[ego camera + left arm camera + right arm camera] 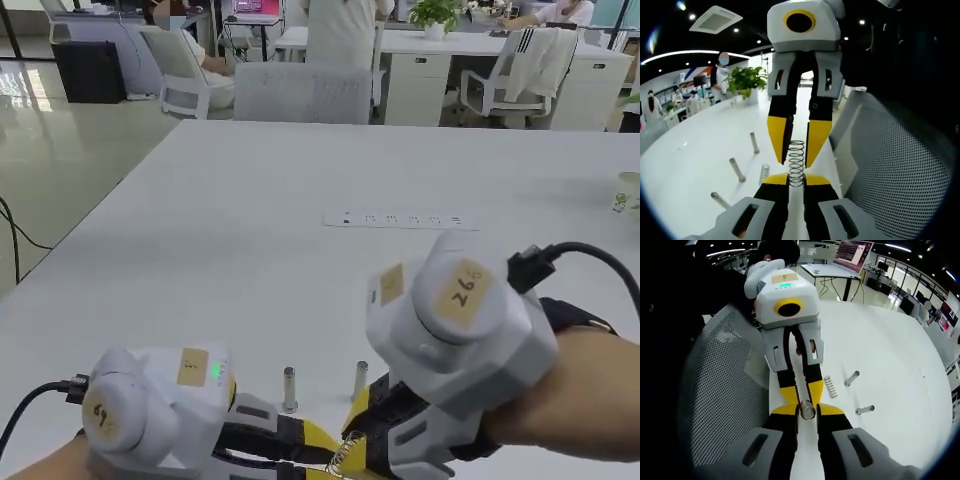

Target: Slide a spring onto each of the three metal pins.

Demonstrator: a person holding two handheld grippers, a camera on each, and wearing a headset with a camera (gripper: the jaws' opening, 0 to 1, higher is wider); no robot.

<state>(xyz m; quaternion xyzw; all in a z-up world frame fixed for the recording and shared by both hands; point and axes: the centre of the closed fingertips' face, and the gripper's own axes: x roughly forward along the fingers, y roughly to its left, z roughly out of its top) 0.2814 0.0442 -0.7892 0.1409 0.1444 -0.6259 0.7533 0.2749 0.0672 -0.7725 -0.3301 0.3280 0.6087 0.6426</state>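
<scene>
**Held at Both Ends, Not Yet Upright**

Left gripper [796,179] and right gripper [808,412] both pinch one spring [796,156], its long axis running jaw to jaw. Three upright pins [736,169] stand at its 10 o'clock in the left gripper view. The spring likely needs tipping vertical first.

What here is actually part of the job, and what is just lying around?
Part of the job: left gripper, right gripper, held spring, spare spring, three metal pins.
Just lying about: power strip, grey chair, potted plant.
</scene>
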